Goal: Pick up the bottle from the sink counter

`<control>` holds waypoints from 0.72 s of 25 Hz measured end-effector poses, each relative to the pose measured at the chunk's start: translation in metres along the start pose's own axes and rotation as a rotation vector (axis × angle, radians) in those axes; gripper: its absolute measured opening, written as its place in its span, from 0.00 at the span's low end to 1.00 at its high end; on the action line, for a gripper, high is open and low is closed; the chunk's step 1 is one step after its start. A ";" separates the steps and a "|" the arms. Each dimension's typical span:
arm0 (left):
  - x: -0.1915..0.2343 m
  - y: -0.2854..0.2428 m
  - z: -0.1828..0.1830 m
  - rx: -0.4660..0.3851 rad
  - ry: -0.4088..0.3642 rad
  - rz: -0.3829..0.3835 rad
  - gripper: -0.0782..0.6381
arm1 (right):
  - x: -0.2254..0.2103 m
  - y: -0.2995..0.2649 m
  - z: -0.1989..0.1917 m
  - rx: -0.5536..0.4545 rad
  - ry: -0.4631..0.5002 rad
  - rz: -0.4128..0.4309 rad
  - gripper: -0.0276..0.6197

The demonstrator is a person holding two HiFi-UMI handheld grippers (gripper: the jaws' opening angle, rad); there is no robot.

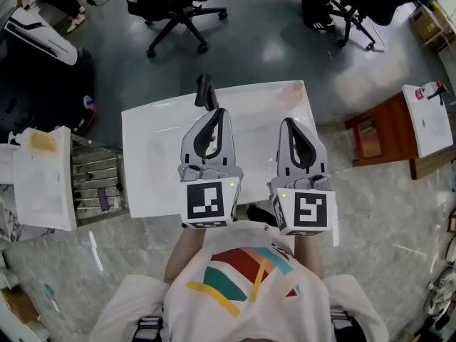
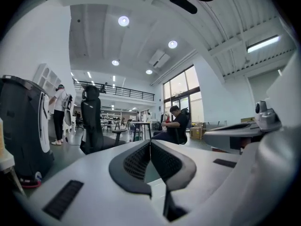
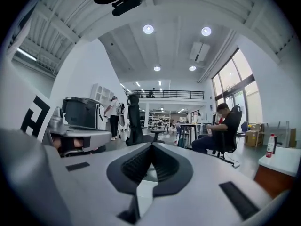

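Though sink (image 1: 142, 191) sits below, bottle (image 1: 429, 89) well apart

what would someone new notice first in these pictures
First the left gripper and right gripper, side by side in the middle of the head view, jaws together and empty, over a white sink. A black tap stands at the sink's far edge. Off to the right, a small red-capped bottle stands on a white counter.
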State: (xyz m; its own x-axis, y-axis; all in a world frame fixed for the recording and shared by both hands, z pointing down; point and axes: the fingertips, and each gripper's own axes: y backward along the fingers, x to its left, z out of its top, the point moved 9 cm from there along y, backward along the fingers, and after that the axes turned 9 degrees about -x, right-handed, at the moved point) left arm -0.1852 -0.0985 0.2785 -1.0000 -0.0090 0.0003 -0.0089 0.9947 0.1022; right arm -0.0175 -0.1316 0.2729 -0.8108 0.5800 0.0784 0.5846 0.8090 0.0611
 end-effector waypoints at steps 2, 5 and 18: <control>-0.016 -0.009 -0.001 -0.002 0.004 -0.047 0.13 | -0.017 0.010 0.001 -0.007 -0.002 -0.052 0.06; -0.038 -0.019 -0.002 -0.008 0.008 -0.104 0.13 | -0.038 0.025 0.002 -0.015 -0.013 -0.120 0.06; -0.084 -0.046 0.002 -0.014 0.010 -0.228 0.13 | -0.078 0.054 0.001 -0.012 -0.018 -0.255 0.06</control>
State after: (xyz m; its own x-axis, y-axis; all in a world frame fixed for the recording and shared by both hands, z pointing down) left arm -0.1008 -0.1437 0.2714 -0.9721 -0.2340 -0.0146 -0.2341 0.9655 0.1144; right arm 0.0767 -0.1333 0.2691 -0.9324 0.3590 0.0417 0.3614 0.9282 0.0882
